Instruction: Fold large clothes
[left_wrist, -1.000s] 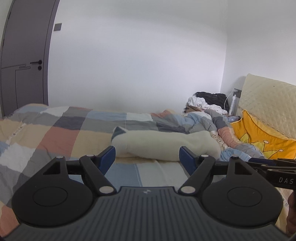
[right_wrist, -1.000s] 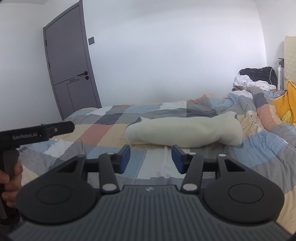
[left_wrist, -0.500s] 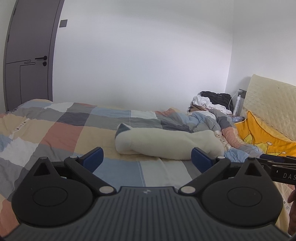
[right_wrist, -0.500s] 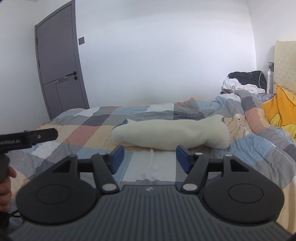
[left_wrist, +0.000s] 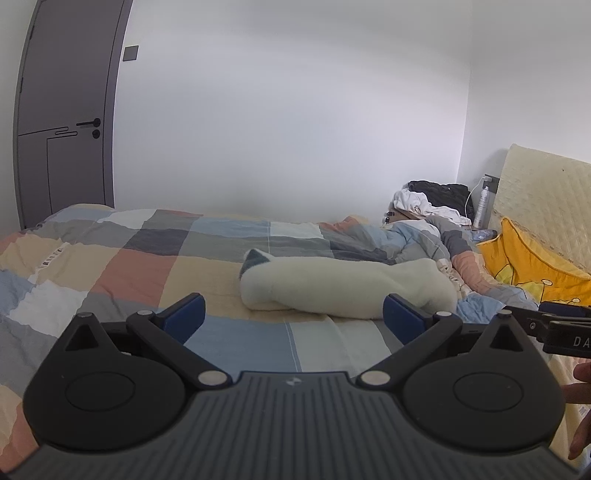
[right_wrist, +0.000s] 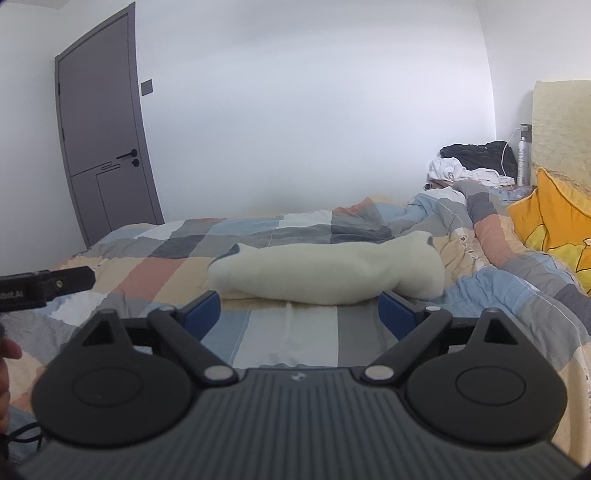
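A cream fleece garment (left_wrist: 347, 288) (right_wrist: 325, 273) lies bundled in a long roll across the checked quilt (left_wrist: 122, 266) (right_wrist: 166, 266), with a dark teal edge showing at its left end. My left gripper (left_wrist: 293, 319) hangs open a little in front of the roll, nothing between its blue pads. My right gripper (right_wrist: 299, 312) is also short of the roll; its jaws are opening and hold nothing. Each gripper's tip shows at the edge of the other's view.
A yellow cushion (left_wrist: 535, 262) (right_wrist: 561, 229) leans on the padded headboard at right. A pile of white and black clothes (left_wrist: 432, 201) (right_wrist: 472, 162) and a spray bottle (right_wrist: 522, 158) sit beyond the bed. A grey door (left_wrist: 62, 122) (right_wrist: 103, 147) stands far left.
Both grippers have spread their jaws wider, the left first and the right still widening. The roll on the quilt has not moved.
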